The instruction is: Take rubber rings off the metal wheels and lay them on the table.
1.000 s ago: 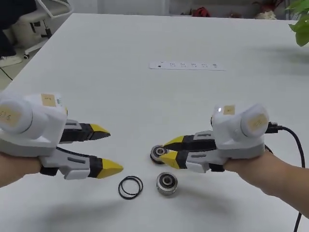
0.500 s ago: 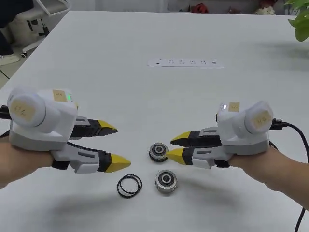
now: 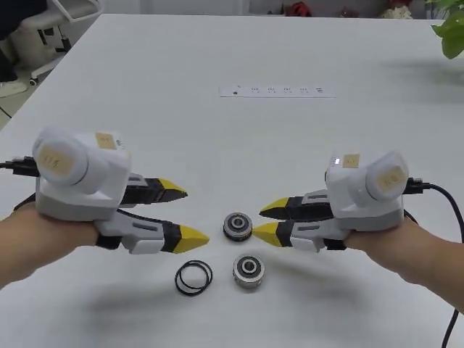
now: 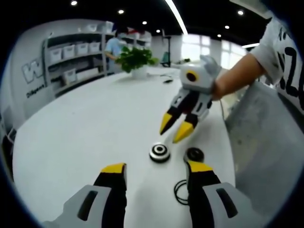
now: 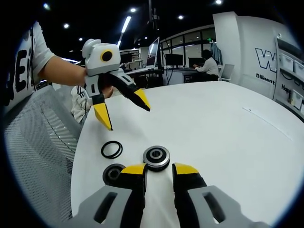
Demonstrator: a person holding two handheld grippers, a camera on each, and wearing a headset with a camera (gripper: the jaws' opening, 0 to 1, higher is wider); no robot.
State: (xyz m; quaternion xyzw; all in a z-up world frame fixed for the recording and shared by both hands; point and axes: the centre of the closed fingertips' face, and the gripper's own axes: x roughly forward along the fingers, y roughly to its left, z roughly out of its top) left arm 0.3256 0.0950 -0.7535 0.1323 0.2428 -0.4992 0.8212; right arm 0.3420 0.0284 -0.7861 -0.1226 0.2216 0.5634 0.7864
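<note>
Two metal wheels lie on the white table: one (image 3: 237, 226) sits between the two grippers, the other (image 3: 249, 270) a little nearer me. Two loose black rubber rings (image 3: 193, 277) lie overlapped left of the nearer wheel. My left gripper (image 3: 190, 214) is open, its yellow tips just left of the far wheel. My right gripper (image 3: 268, 220) is open with a narrower gap, its tips just right of that wheel. In the right gripper view the wheel (image 5: 156, 157) lies just ahead of the tips (image 5: 160, 169). In the left gripper view it (image 4: 159, 152) lies ahead of the jaws.
A white power strip (image 3: 277, 91) lies flat at mid-table, farther back. A green plant (image 3: 451, 32) stands at the far right corner. A black cable (image 3: 442, 210) trails from the right gripper. Office chairs stand past the table's left edge.
My left gripper has moved right, closer to the wheels. The right gripper has drawn back slightly from the far wheel. Wheels and rings lie where they were.
</note>
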